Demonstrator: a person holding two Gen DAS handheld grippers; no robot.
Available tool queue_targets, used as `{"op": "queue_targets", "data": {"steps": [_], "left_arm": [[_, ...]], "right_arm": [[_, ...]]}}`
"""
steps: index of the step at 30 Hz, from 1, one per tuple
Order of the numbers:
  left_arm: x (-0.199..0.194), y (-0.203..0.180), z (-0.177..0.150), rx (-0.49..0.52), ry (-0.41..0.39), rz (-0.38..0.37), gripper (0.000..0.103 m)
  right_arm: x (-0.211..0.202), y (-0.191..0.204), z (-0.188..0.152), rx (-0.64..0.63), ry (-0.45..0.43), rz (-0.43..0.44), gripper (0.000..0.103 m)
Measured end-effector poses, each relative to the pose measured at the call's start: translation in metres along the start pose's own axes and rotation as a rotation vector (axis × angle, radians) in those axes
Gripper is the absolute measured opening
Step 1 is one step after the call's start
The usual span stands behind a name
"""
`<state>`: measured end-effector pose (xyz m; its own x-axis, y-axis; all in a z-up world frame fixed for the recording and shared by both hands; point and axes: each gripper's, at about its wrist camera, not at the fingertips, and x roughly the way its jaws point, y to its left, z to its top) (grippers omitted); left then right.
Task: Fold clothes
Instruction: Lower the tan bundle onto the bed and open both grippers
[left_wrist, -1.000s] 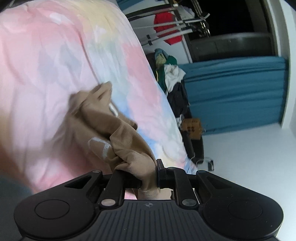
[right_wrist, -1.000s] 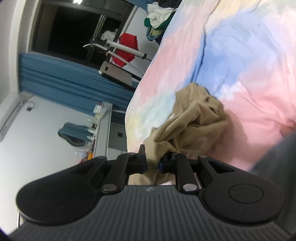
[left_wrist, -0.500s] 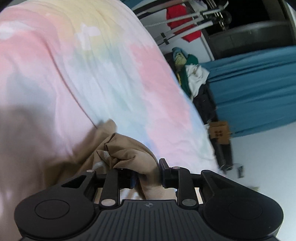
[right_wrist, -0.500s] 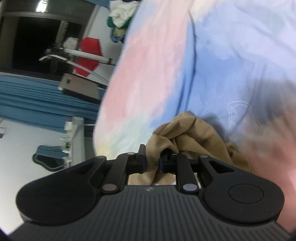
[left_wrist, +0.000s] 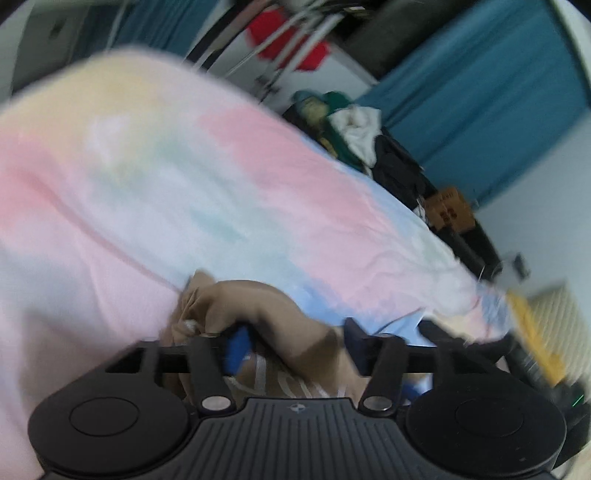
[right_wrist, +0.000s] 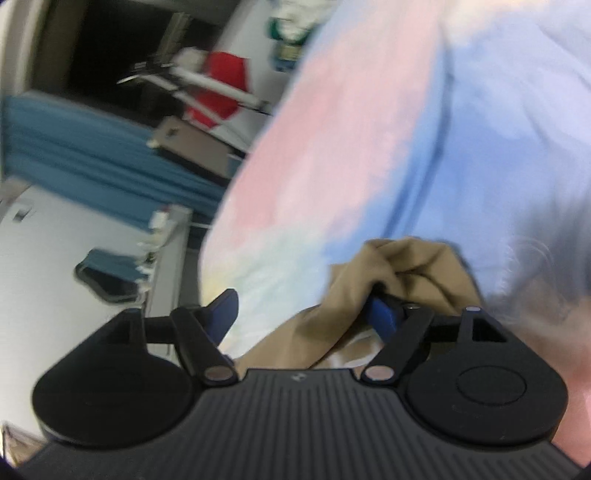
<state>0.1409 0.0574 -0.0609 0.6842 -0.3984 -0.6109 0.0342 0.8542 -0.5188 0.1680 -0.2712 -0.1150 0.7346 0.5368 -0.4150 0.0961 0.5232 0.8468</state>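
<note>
Now both claws have just been opening: left claw (left_wrist: 291, 334) stands partly spread w/ the tan garment (left_wrist: 266, 306) bunched between its fingers, draped over one blue pad but not pinched; right claw (right_wrist: 306, 310) is wide apart, cloth lying against one finger only, other finger clear. Garment sits crumpled on the pastel bedspread (left_wrist: 155, 192), near the bed's edge. Looks like a release after laying it down; to do it well, back out straight so no fold snags on a pad, then re-grip at corners & spread flat. Around: clothes pile (left_wrist: 351, 129), blue curtain (left_wrist: 480, 110), red cloth on a rack (right_wrist: 218, 88), all well apart. Blur hides detail.
</note>
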Motion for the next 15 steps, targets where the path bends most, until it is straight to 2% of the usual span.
{"op": "queue_targets", "data": {"steps": [3, 6, 7, 9, 15], "left_arm": [[-0.015, -0.02, -0.011, 0.148, -0.078, 0.045, 0.078], [-0.017, -0.031, -0.02, 0.235, -0.118, 0.085, 0.079], [-0.015, -0.034, -0.021, 0.255, -0.116, 0.09, 0.079], [-0.007, -0.036, -0.024, 0.285, -0.107, 0.105, 0.079], [0.026, -0.029, -0.03, 0.307, -0.059, 0.165, 0.079]], "right_arm": [[-0.011, 0.014, -0.002, -0.133, -0.046, 0.037, 0.078], [-0.02, 0.029, -0.006, -0.342, -0.144, -0.017, 0.077], [-0.018, 0.032, -0.006, -0.408, -0.15, -0.045, 0.077], [-0.009, 0.033, -0.006, -0.503, -0.14, -0.103, 0.068], [0.034, 0.017, -0.007, -0.575, -0.061, -0.245, 0.067]]}}
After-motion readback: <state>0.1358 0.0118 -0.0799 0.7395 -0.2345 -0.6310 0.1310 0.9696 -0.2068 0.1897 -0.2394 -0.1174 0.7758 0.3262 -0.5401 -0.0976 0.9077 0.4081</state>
